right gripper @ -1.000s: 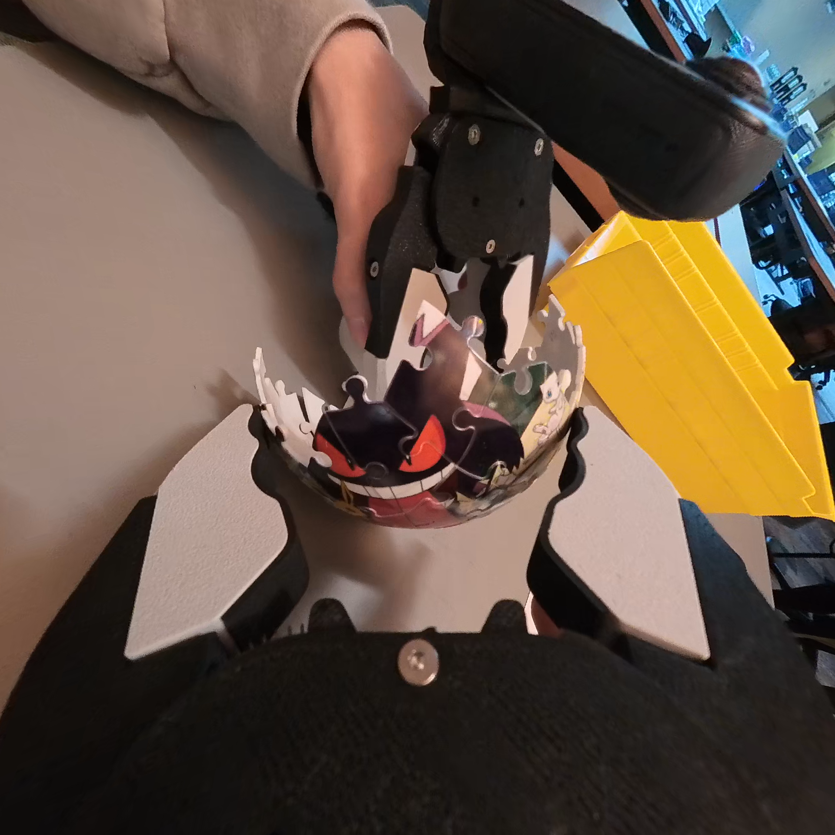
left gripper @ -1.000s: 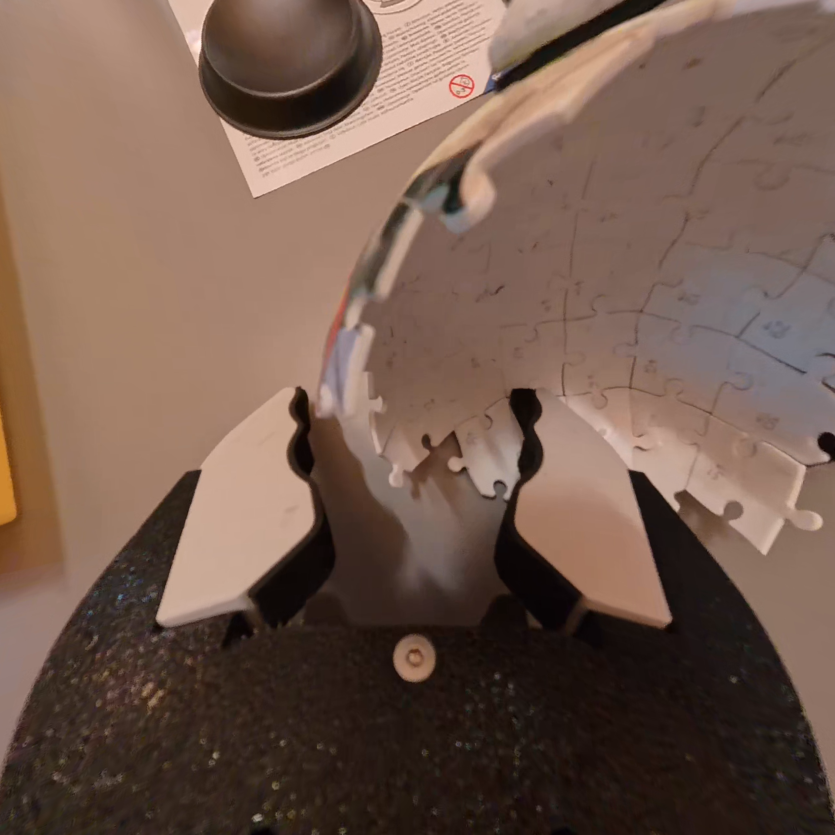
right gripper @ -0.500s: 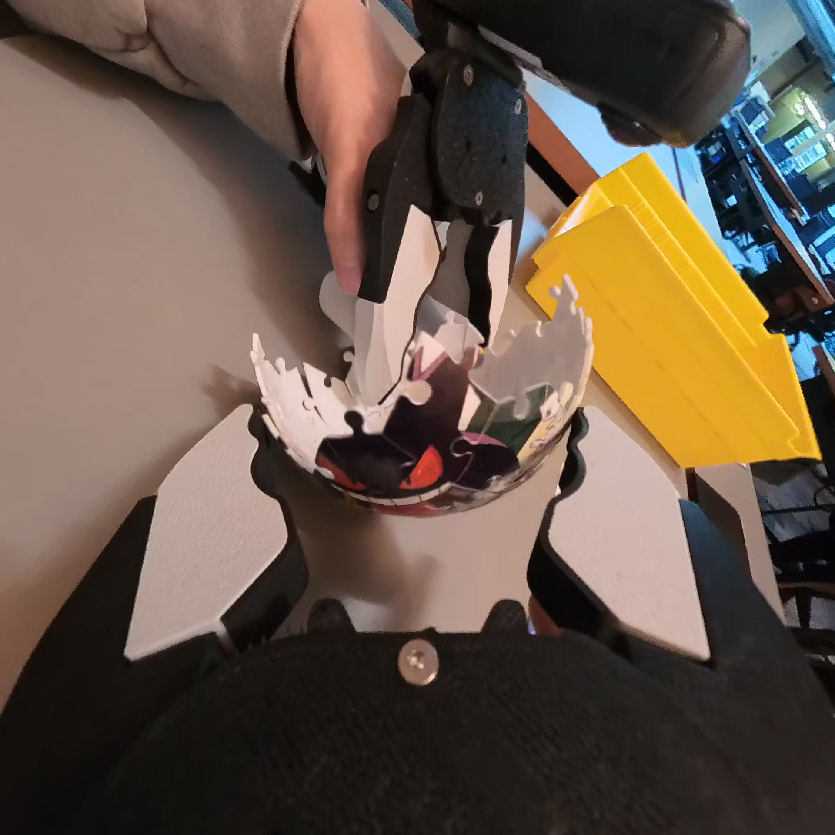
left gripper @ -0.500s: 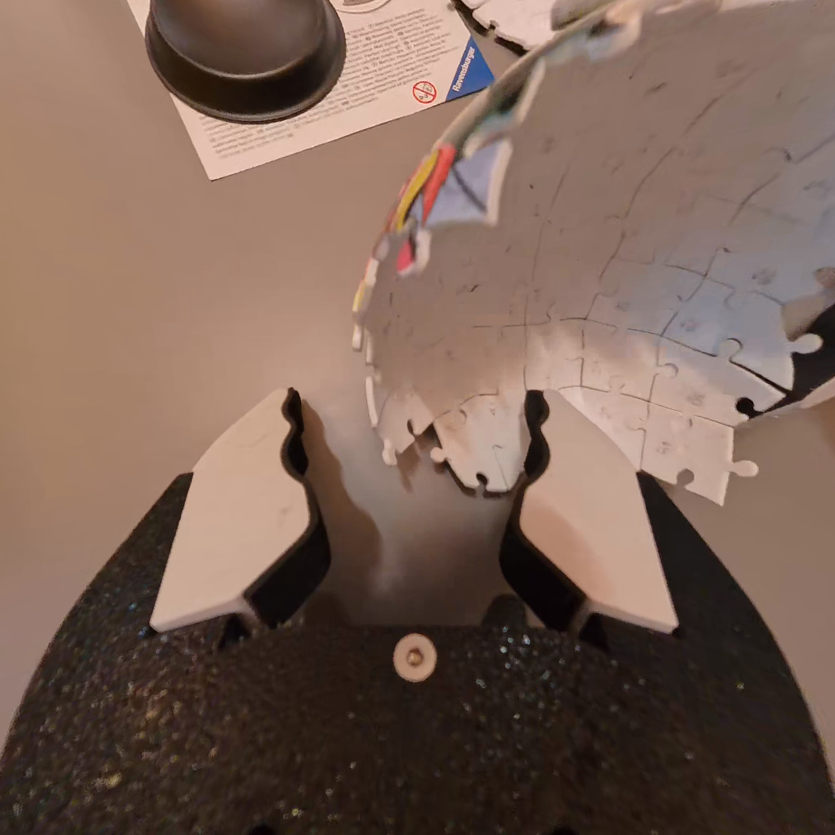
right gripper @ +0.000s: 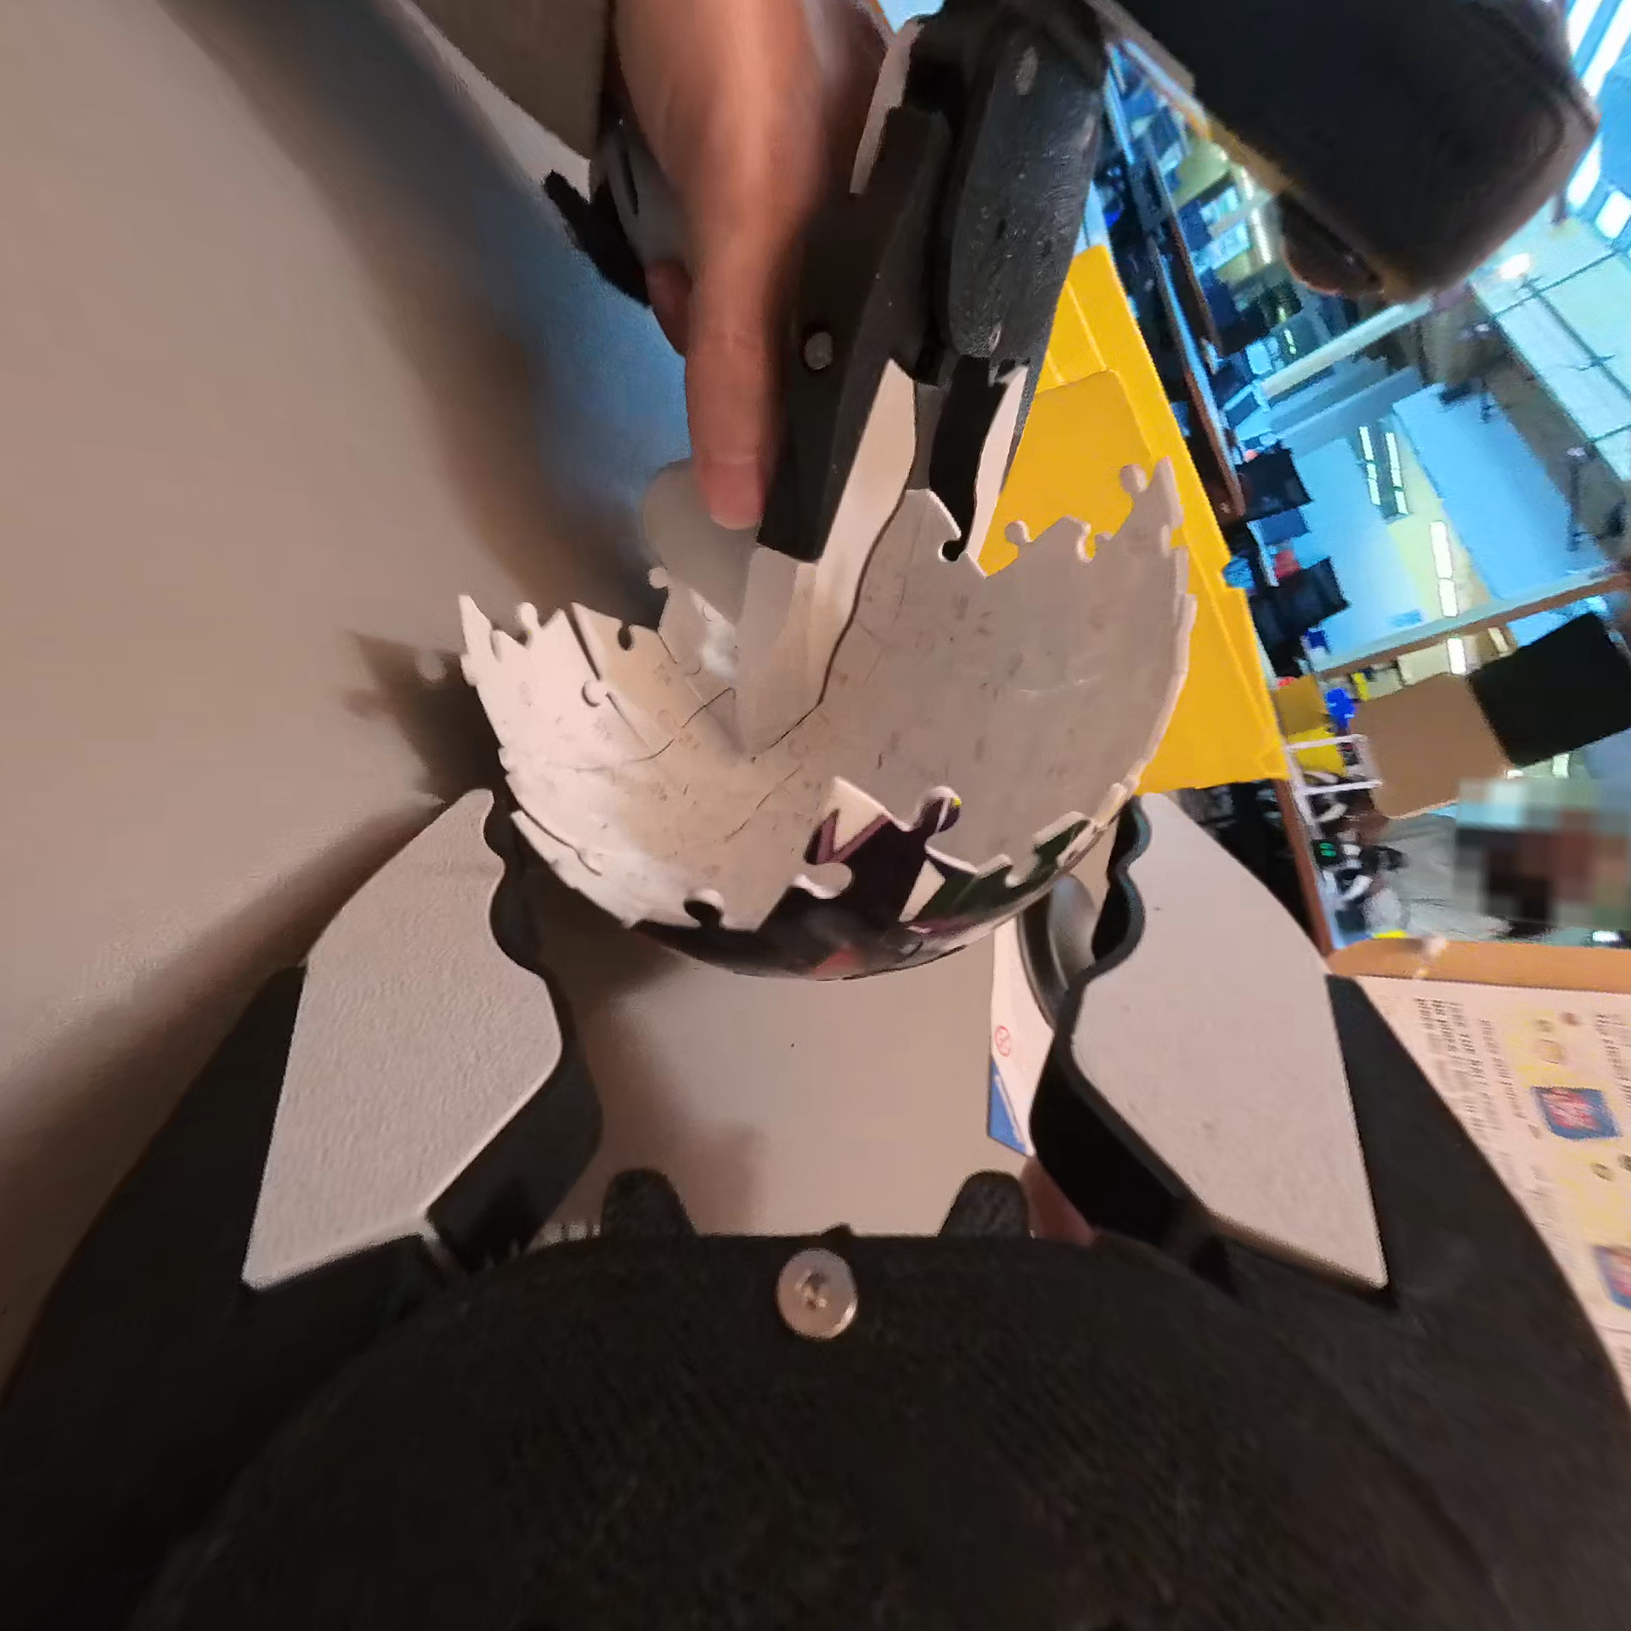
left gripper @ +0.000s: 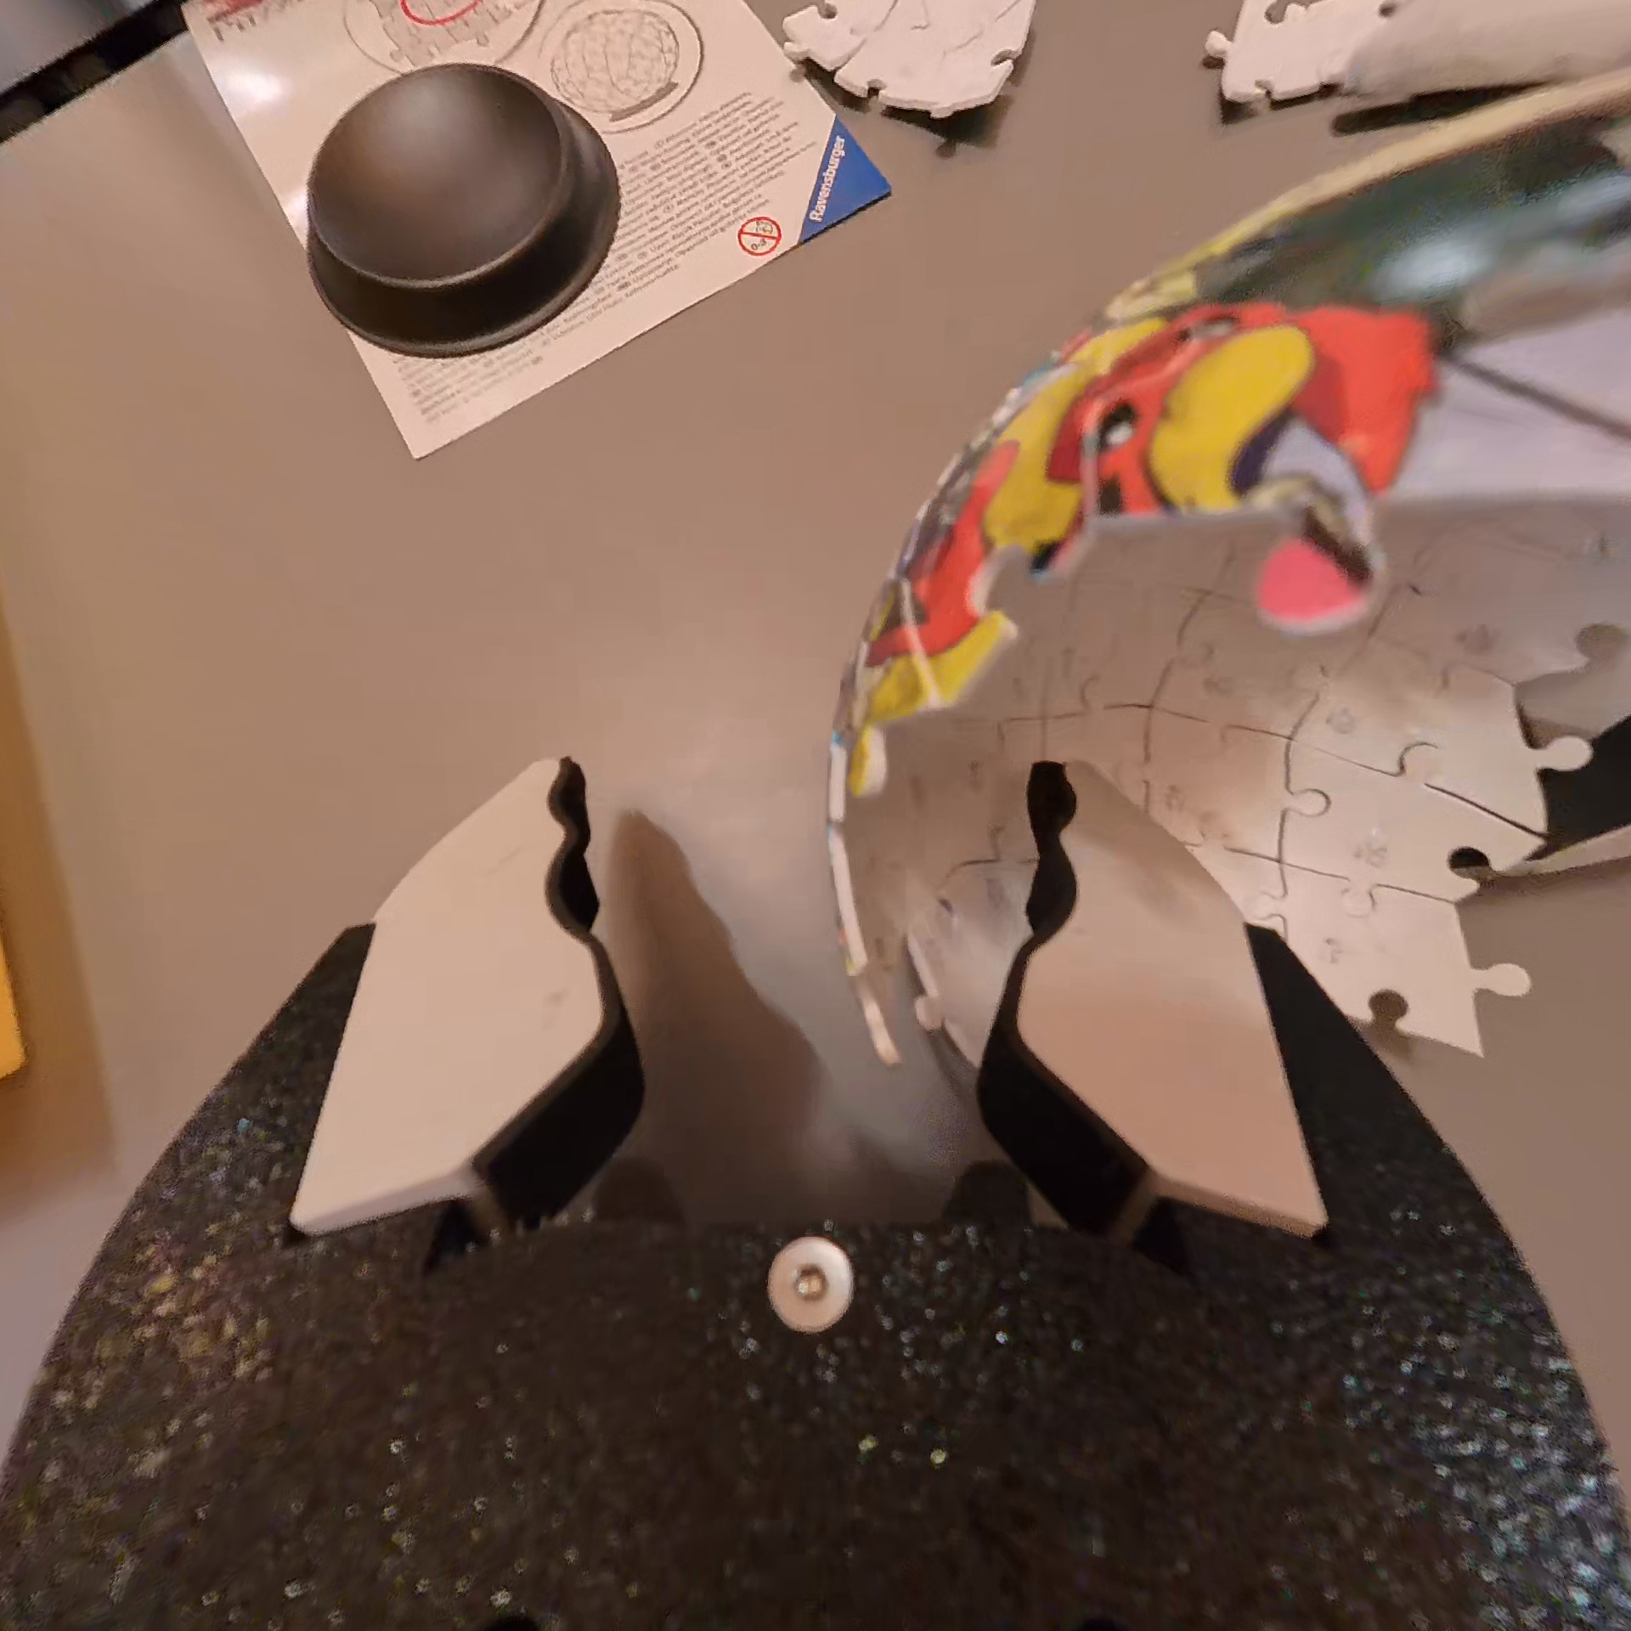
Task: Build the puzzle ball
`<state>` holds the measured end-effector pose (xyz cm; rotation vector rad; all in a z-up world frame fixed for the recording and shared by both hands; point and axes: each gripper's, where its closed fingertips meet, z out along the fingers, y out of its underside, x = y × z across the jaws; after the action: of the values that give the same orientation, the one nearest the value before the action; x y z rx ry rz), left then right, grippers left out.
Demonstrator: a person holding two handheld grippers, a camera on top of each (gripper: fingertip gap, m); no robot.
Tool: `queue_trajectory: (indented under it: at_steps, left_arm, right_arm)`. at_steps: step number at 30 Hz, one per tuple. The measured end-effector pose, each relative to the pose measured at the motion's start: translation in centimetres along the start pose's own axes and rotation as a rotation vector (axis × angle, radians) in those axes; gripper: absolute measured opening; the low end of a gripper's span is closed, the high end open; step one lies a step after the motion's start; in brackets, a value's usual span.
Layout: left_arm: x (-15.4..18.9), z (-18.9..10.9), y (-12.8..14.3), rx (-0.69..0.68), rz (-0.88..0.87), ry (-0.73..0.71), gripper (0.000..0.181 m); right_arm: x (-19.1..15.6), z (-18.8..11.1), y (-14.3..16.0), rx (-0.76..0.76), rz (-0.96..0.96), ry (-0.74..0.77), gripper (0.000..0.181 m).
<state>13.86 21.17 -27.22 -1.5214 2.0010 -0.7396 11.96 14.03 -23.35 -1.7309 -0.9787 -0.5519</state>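
The half-built puzzle ball (left gripper: 1236,750) is a bowl-shaped shell, white inside and printed in bright colours outside. In the right wrist view the shell (right gripper: 971,688) sits between my right gripper's (right gripper: 812,838) fingertips, touching both, with its open side tipped towards the camera. My left gripper (left gripper: 807,785) is open. Its right finger (left gripper: 1138,971) is inside the bowl and the shell's wall stands between the fingers. The left gripper also shows in the right wrist view (right gripper: 865,618), straddling the far rim.
A black round stand (left gripper: 459,203) sits on an instruction sheet (left gripper: 706,159) at the far left. Two loose white puzzle sections (left gripper: 909,44) (left gripper: 1324,53) lie at the back. A yellow bin (right gripper: 1103,441) stands beyond the shell. A person's hand (right gripper: 732,265) holds the left gripper.
The shell has tipped over between my right fingertips, so its white inside now faces the right camera. The left gripper has pulled back and left along the rim, still open.
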Motion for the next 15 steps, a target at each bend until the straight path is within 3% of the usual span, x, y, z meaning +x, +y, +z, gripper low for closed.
queue_trajectory:
  at_steps: [10, 15]
  left_arm:
    - [-0.8, -4.0, 1.3, 0.088, -0.071, -0.132, 0.100]
    - [1.0, -4.3, 3.8, 0.071, -0.242, -0.140, 0.100]
  right_arm:
    - [-0.5, -0.1, -1.5, -0.134, -0.255, 0.075, 0.123]
    - [-0.6, -0.2, -1.9, -0.150, -0.293, 0.102, 0.123]
